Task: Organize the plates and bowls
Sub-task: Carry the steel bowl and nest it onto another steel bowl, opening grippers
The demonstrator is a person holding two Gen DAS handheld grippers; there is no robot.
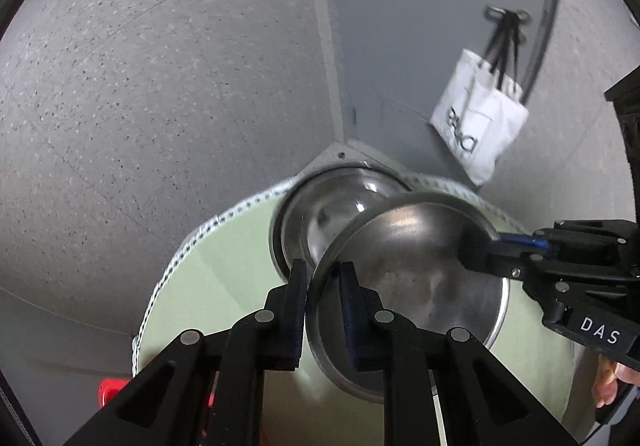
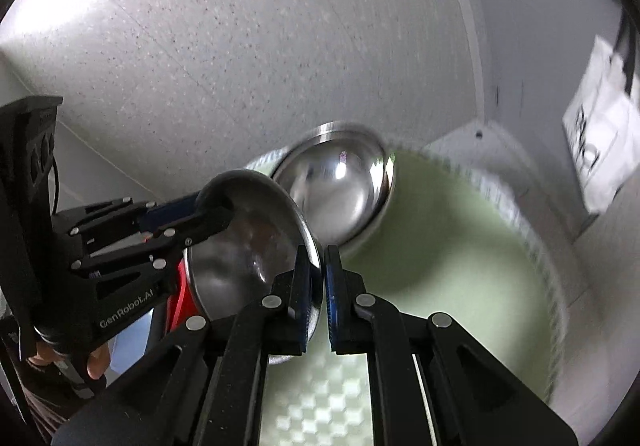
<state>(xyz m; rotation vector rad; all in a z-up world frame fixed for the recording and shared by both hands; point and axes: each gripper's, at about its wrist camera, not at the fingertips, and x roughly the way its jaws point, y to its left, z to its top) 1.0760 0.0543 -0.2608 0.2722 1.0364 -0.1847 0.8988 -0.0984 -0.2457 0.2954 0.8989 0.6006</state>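
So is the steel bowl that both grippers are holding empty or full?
Empty. The held bowl shows only bare, shiny metal inside in both wrist views; left gripper and right gripper pinch its rim.

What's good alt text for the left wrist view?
Both grippers pinch the rim of one tilted steel bowl: the left gripper at its near edge, the right gripper from the right. A second steel bowl sits behind on a pale green round table; a white tote bag hangs beyond.

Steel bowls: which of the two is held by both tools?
The nearer steel bowl, tilted, its rim pinched by the left tool and right tool. The far bowl sits untouched on the green mat.
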